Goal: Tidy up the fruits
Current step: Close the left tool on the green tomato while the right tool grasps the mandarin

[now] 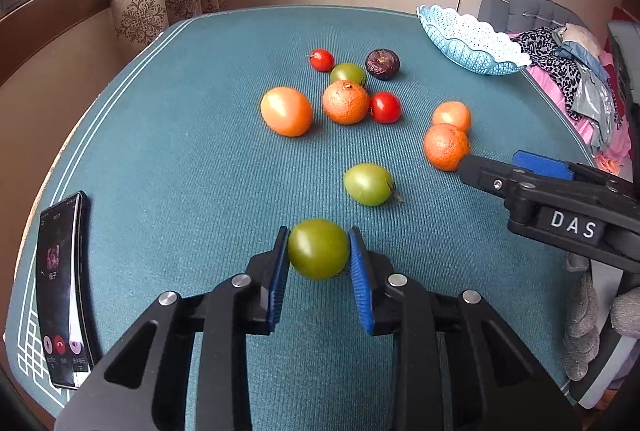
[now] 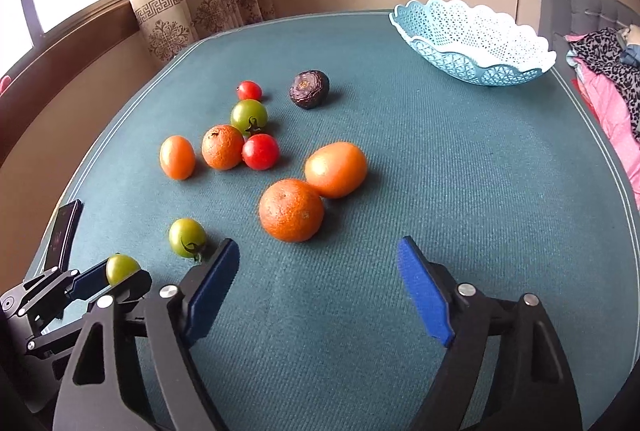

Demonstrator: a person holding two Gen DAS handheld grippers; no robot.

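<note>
My left gripper (image 1: 319,251) is shut on a green tomato (image 1: 319,249), near the table's front; the tomato also shows in the right wrist view (image 2: 122,268). My right gripper (image 2: 318,281) is open and empty, just short of a mandarin (image 2: 291,210) and an orange tomato (image 2: 336,169). A second green tomato (image 1: 368,184) lies just beyond the left gripper. Further back lie a mandarin (image 1: 345,102), an orange tomato (image 1: 286,111), two red tomatoes (image 1: 385,107) (image 1: 322,59), a green tomato (image 1: 348,73) and a dark wrinkled fruit (image 1: 382,63).
A light blue perforated basket (image 2: 476,43) stands empty at the table's far right corner. A phone (image 1: 62,287) with a lit screen lies at the left edge. The teal table cloth (image 2: 460,171) covers the table. Clothes (image 1: 576,71) are piled off the right side.
</note>
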